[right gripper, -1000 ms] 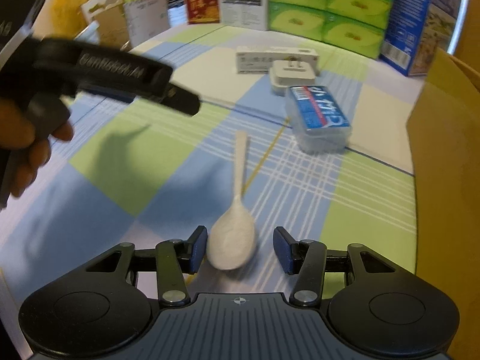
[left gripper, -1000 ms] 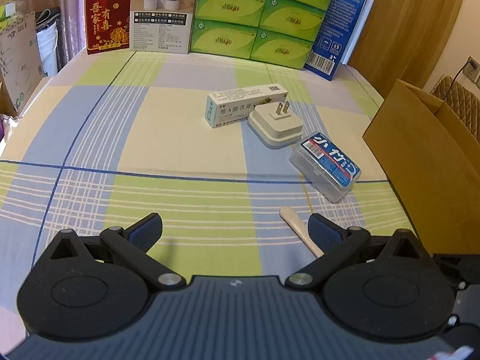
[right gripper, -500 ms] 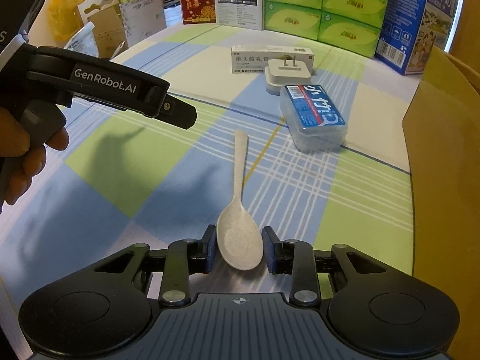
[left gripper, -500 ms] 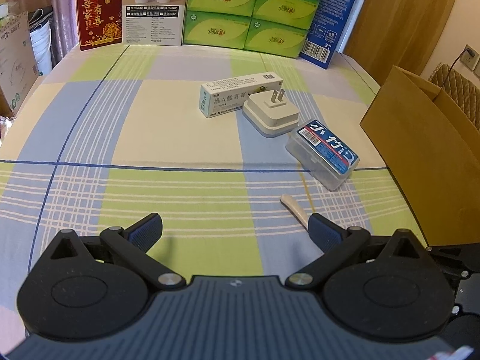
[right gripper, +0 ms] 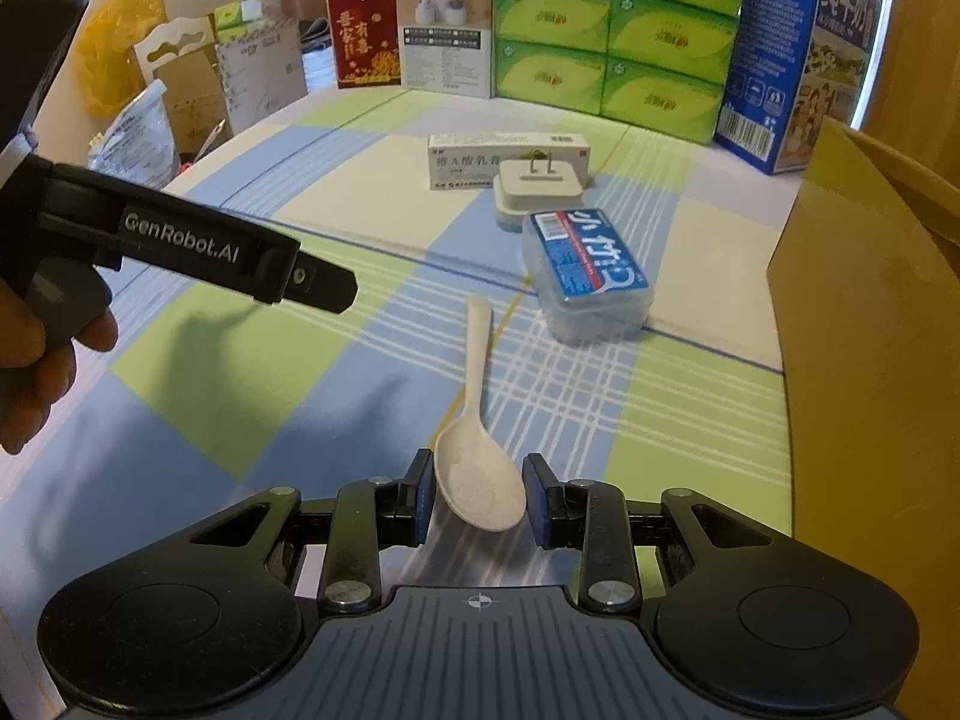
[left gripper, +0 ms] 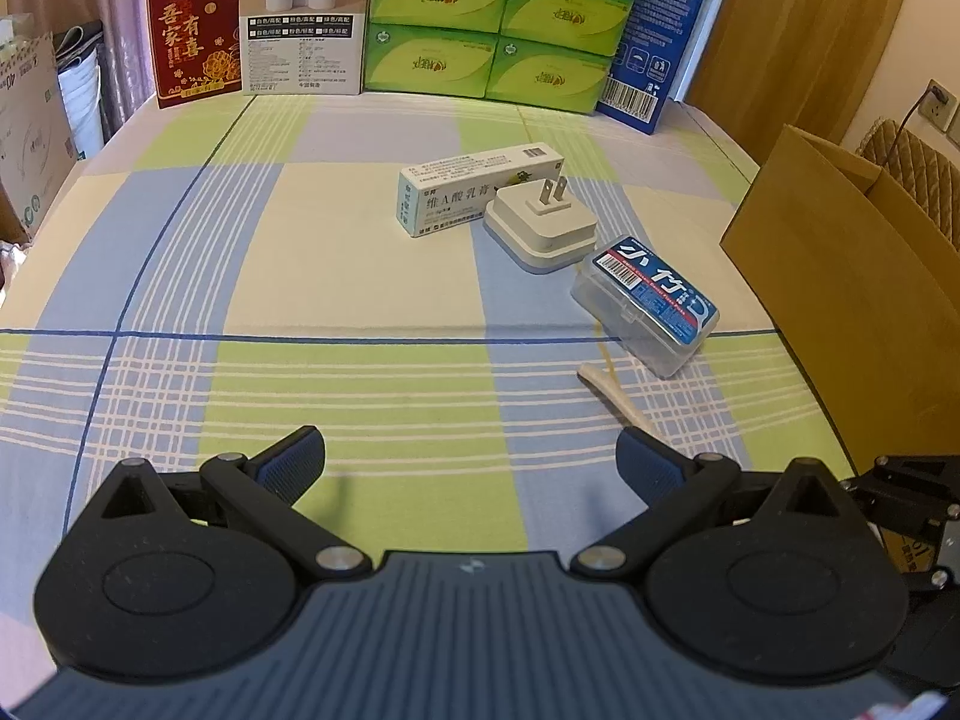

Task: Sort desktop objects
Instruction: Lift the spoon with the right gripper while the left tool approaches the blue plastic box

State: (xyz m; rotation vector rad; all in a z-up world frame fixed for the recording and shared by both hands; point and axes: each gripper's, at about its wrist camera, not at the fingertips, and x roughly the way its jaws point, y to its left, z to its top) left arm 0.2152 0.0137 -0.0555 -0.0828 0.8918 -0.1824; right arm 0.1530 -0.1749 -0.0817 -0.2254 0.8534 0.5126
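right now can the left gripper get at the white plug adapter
Probably yes: the left gripper is open and empty, and only bare cloth lies between it and the plug adapter, which sits ahead, slightly right.

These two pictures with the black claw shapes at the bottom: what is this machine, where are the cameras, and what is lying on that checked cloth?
There is no robot here. A person holds a two-finger gripper in each hand, and each gripper carries a camera looking forward along its fingers.

The left wrist view shows the left gripper with its fingers wide apart and nothing between them. The right wrist view shows the right gripper with its pads at either side of the bowl of a cream plastic spoon; whether they press it I cannot tell. The left gripper's black body and the hand holding it appear there too.

On the checked cloth lie a white medicine carton, a white plug adapter and a clear plastic case with a blue label. A brown cardboard box stands at the right.
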